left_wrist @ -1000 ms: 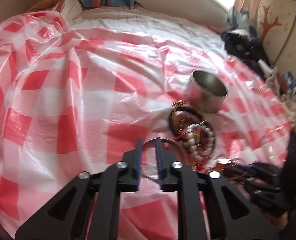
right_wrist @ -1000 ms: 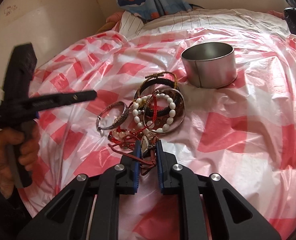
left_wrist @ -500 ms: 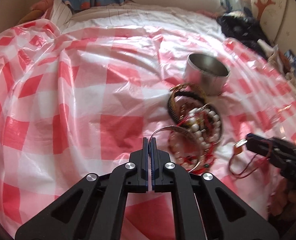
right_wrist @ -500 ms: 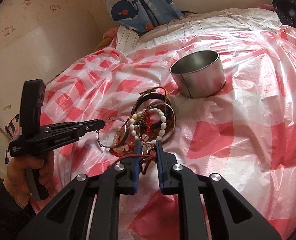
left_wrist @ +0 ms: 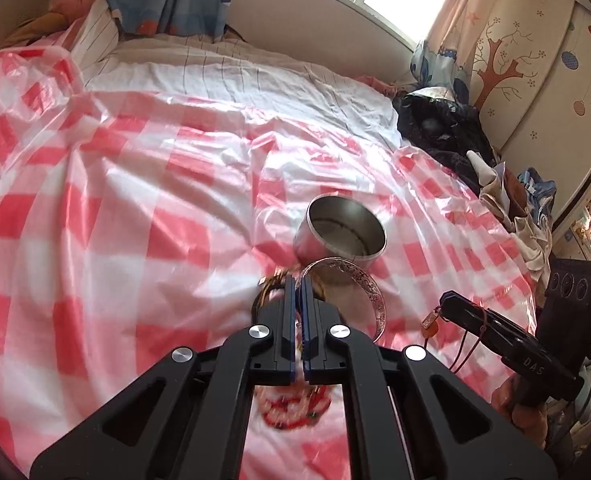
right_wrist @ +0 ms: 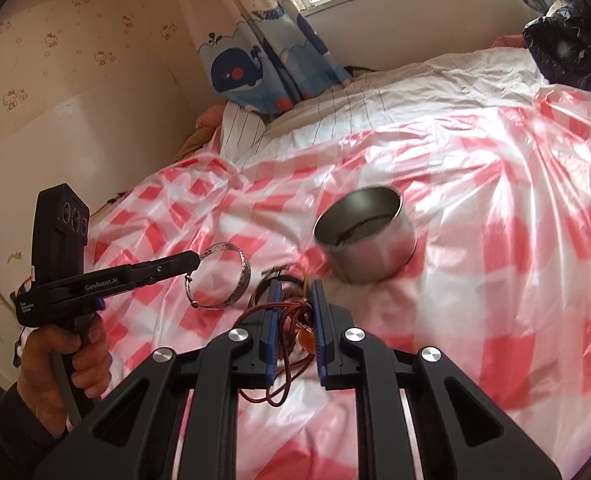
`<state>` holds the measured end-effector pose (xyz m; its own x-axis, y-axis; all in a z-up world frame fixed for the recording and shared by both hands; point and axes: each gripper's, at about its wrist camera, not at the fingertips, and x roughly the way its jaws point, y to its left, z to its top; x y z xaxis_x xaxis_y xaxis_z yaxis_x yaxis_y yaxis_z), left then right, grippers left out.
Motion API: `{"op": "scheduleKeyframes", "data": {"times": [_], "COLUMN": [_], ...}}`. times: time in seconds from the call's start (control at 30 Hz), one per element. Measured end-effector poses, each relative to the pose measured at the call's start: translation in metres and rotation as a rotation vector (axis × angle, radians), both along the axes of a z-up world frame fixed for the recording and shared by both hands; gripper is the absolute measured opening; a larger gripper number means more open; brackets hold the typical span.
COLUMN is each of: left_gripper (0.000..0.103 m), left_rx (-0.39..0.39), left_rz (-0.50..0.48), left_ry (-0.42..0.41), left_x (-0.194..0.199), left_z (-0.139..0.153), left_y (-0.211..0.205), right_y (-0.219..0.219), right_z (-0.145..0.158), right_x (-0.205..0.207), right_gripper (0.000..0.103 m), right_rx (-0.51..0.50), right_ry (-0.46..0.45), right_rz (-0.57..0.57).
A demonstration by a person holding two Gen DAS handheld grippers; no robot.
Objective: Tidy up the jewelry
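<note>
Now the silver bangle hangs clear of the bed, pinched at its rim by the left claw, jaws fully closed on it. The steel tin stands open-mouthed just beyond and slightly right of that claw. The right claw, jaws narrowly parted, carries a red cord bracelet with an orange charm; the tin lies ahead and right of it. Remaining bracelets lie on the checked plastic sheet near the tin. Judgement: left is nearer for the drop.
</note>
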<state>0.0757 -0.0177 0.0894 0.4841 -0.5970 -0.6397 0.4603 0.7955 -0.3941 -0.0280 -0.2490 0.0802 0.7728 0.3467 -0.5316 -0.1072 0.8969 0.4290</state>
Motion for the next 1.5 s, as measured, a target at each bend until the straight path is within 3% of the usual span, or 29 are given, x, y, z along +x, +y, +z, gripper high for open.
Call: {"op": "scheduleKeyframes", "data": {"times": [0.3,0.4,0.5,0.57,0.63,0.67,0.7,0.73,0.77,0.83,0.9,0.97,1.07,1.2,1.37,1.5], "left_gripper": [0.002,0.003,0.005,0.009,0.024,0.028,0.031,0.031,0.031,0.035,0.037,0.039,0.043,0.046,0.046,0.046], "left_rx": [0.013,0.015,0.081,0.108,0.096,0.101,0.104,0.106,0.113,0.128,0.134,0.143,0.177,0.222,0.268,0.340], "left_rz": [-0.041,-0.048,-0.070,-0.048,-0.019,0.002,0.021,0.033,0.040,0.048,0.048,0.045,0.017,-0.037,-0.052,-0.100], "left_ry": [-0.016,-0.008,0.055,0.071,0.057,0.041,0.034,0.031,0.026,0.015,0.010,0.008,0.007,0.036,0.060,0.001], "left_x": [0.050,0.069,0.091,0.097,0.094,0.093,0.092,0.091,0.089,0.083,0.076,0.067,0.047,0.013,-0.018,-0.029], "left_z": [0.004,-0.007,-0.031,-0.042,-0.040,-0.038,-0.036,-0.034,-0.032,-0.027,-0.021,-0.017,-0.015,-0.031,-0.058,-0.060], "left_y": [-0.063,-0.089,-0.112,-0.111,-0.098,-0.090,-0.082,-0.074,-0.067,-0.056,-0.046,-0.038,-0.028,-0.015,-0.002,-0.019], "right_y": [-0.014,-0.015,-0.013,-0.011,-0.008,-0.006,-0.002,0.004,0.009,0.019,0.018,0.009,-0.006,-0.019,0.002,0.013], "right_z": [0.035,0.041,0.037,0.029,0.017,0.010,0.001,-0.007,-0.013,-0.019,-0.017,-0.012,-0.013,-0.023,-0.027,-0.032], "right_x": [0.048,0.069,0.089,0.104,0.119,0.127,0.137,0.145,0.150,0.149,0.137,0.118,0.085,0.038,0.015,0.012], "right_gripper": [0.015,0.015,0.015,0.015,0.016,0.017,0.035,0.062,0.069,0.069,0.074,0.079,0.080,0.082,0.082,0.082], "right_rx": [-0.069,-0.108,-0.146,-0.182,-0.213,-0.232,-0.264,-0.310,-0.376,-0.497,-0.543,-0.540,-0.478,-0.298,-0.257,-0.223], "right_ry": [-0.058,-0.069,-0.059,-0.033,0.008,0.037,0.082,0.125,0.163,0.205,0.194,0.176,0.173,0.175,0.150,0.155], "right_rz": [-0.005,-0.001,0.000,0.004,0.010,0.018,0.030,0.035,0.028,0.023,0.011,-0.015,-0.048,-0.064,-0.032,-0.004]}}
